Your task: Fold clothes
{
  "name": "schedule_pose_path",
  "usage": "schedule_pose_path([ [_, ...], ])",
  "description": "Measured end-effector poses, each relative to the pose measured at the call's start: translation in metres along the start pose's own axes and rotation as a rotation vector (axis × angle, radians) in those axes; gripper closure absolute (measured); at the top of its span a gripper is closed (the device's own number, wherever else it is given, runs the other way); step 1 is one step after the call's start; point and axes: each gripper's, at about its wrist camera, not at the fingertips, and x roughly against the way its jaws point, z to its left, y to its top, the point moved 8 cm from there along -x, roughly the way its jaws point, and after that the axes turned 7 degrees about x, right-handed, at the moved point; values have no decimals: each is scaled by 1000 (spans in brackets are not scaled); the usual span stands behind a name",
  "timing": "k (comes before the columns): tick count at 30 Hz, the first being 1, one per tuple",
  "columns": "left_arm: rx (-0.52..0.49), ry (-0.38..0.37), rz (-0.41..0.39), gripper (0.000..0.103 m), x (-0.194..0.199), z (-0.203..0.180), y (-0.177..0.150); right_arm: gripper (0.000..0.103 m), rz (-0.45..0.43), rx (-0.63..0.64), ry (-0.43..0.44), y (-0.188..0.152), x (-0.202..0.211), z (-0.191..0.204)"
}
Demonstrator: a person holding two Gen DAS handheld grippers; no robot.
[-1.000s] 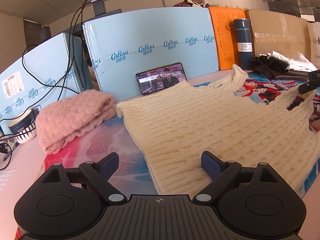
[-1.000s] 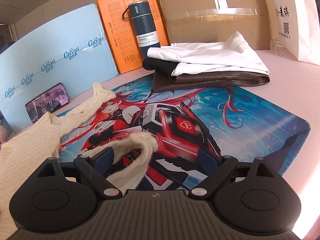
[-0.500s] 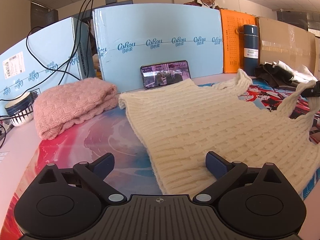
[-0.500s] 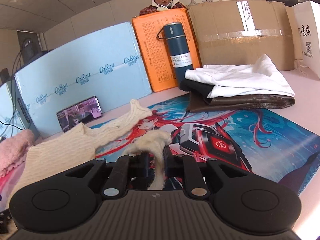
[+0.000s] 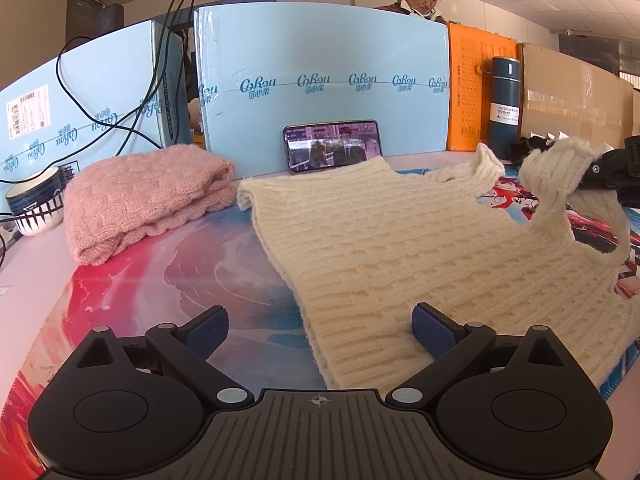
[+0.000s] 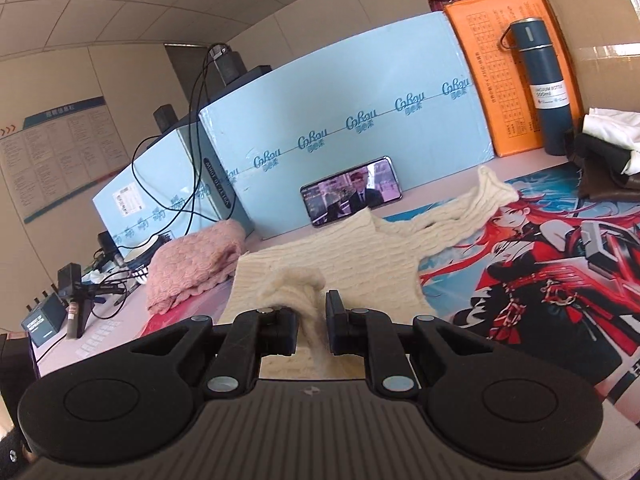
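Lifted since before: right gripper point(image 6: 311, 322) clenches the cream vest point(image 5: 400, 248) strap, hiding our fingertips' contact. Left gripper point(image 5: 320, 326) released over hem.

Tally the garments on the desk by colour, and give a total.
Cream: 1, the knit vest
Pink: 1, the folded sweater
White: 1, the folded cloth
Dark brown or black: 1, the folded piece under it
Total: 4

A cream cable-knit vest point(image 5: 400, 248) lies spread flat on the printed mat point(image 5: 160, 280), one shoulder strap point(image 5: 560, 168) lifted and pinched, the other flat.
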Motion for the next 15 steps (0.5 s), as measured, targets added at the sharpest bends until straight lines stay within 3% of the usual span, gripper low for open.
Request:
schedule_pose_path([
  [7,42,-29,-2,3,2,4,2,82,134,58,-5,-31,-22,19],
  [8,48,-33,-3,3,2,5,2,74,138,65,-10,-32,-21,19],
  [9,54,-37,-3,3,2,5,2,60,138,74,-21,-33,-19,17],
  [10,61,-42,-4,3,2,6,3,45,141,83,-32,-32,-18,16],
  [11,67,-46,-4,3,3,6,3,20,141,82,-32,-32,-15,14],
  [15,63,-15,-75,3,11,3,16,16,123,30,18,-28,-3,4],
])
